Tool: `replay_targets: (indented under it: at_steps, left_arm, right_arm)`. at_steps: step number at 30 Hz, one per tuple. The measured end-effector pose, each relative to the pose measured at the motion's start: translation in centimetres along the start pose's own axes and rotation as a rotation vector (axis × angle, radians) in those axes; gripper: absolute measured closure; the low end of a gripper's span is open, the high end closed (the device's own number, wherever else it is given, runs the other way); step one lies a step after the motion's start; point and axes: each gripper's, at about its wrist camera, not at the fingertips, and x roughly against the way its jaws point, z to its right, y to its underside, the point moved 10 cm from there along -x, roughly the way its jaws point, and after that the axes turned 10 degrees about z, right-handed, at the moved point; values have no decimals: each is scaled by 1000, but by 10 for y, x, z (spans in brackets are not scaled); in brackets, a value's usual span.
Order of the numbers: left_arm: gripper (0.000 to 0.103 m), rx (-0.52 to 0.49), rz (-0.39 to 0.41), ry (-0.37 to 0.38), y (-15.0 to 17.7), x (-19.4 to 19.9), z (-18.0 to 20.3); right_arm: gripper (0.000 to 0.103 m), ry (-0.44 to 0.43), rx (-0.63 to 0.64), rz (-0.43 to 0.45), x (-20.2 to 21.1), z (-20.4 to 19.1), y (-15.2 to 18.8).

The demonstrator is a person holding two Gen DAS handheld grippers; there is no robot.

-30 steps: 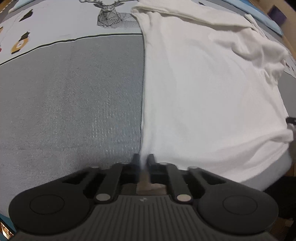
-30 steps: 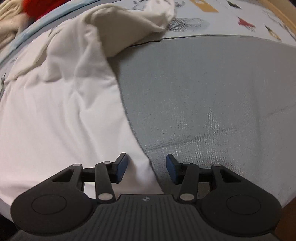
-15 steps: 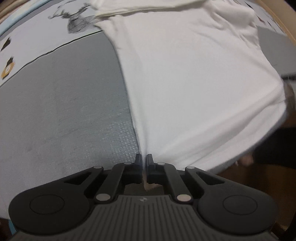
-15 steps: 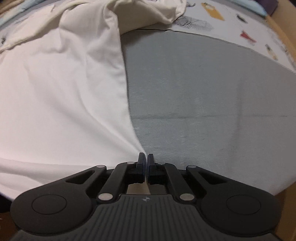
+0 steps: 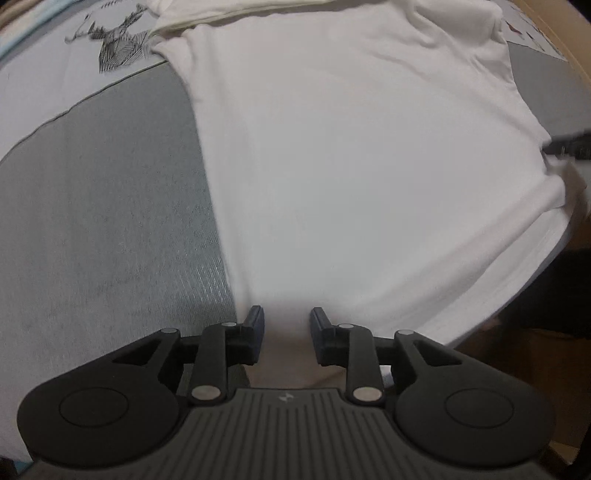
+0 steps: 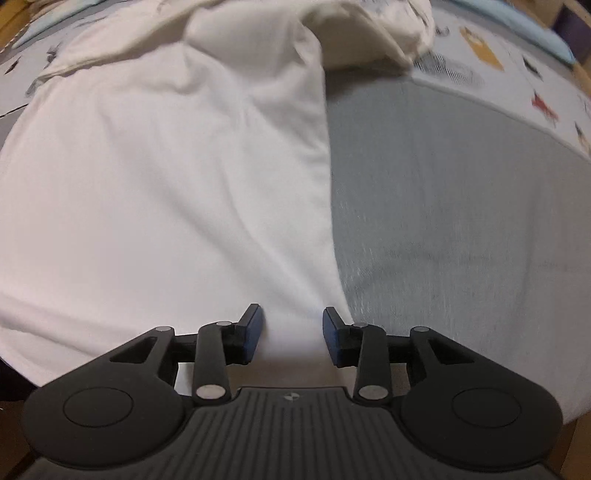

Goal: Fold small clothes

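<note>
The left gripper [image 5: 284, 325] stands with its jaws parted, a clear gap between the dark pads, and holds nothing; the near hem of the white shirt [image 5: 351, 166] lies between and just ahead of the fingertips, the cloth not pinched. From this gripper the shirt spreads forward and to the right across the grey mat [image 5: 110, 221], with its left side edge running straight ahead from the left finger. Farther ahead and to the left, past the mat's edge, a printed sheet [image 5: 44, 74] shows a line-drawn deer head [image 5: 118, 48]. At the far right of this view a dark, blurred shape touches the shirt's side; what it is cannot be told. The right gripper [image 6: 291, 325] is likewise parted, its blue pads [image 6: 253, 328] apart and closed on nothing, with the shirt [image 6: 166, 177] hem lying between them. Here the garment stretches ahead and to the left, its right side edge running forward from the right finger, and bare grey mat [image 6: 461, 221] lies to the right. Ahead, the shirt's far part is folded back in a rumpled heap [image 6: 351, 33].
</note>
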Motion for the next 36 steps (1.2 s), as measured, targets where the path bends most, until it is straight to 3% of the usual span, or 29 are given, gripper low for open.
replay_targets:
  at_steps: [3, 6, 15, 20, 23, 28, 29, 31, 32, 34, 35, 36]
  left_arm:
    - [71, 102, 115, 19, -26, 10, -6]
    - [66, 166, 247, -26, -59, 20, -14]
    - [66, 172, 525, -126, -131, 39, 2]
    - [66, 104, 556, -97, -181, 32, 33]
    - [66, 11, 600, -90, -229, 24, 66]
    - [65, -88, 637, -1, -313, -5, 131]
    - [62, -113, 635, 7, -330, -15, 144]
    - [38, -150, 594, 16, -350, -40, 162]
    - [37, -181, 553, 11, -357, -56, 170]
    - [40, -252, 474, -38, -366, -89, 179]
    - [46, -285, 434, -56, -366, -104, 180]
    - [65, -313, 415, -80, -369, -112, 178]
  right_arm:
    - [64, -21, -64, 117, 15, 1, -23]
    - [63, -12, -101, 243, 31, 2, -45]
    - [63, 5, -223, 545, 61, 15, -105]
    - [63, 44, -269, 611, 66, 30, -128]
    - [71, 34, -327, 636, 71, 39, -140]
    - [83, 46, -364, 609, 66, 50, -149]
    - [83, 42, -376, 598, 63, 53, -150]
    - [83, 30, -392, 582, 58, 58, -152]
    - [83, 17, -398, 575, 56, 60, -153]
    - [83, -5, -394, 551, 49, 61, -155]
    - [82, -10, -396, 536, 45, 63, -156]
    - [82, -17, -403, 525, 41, 64, -157]
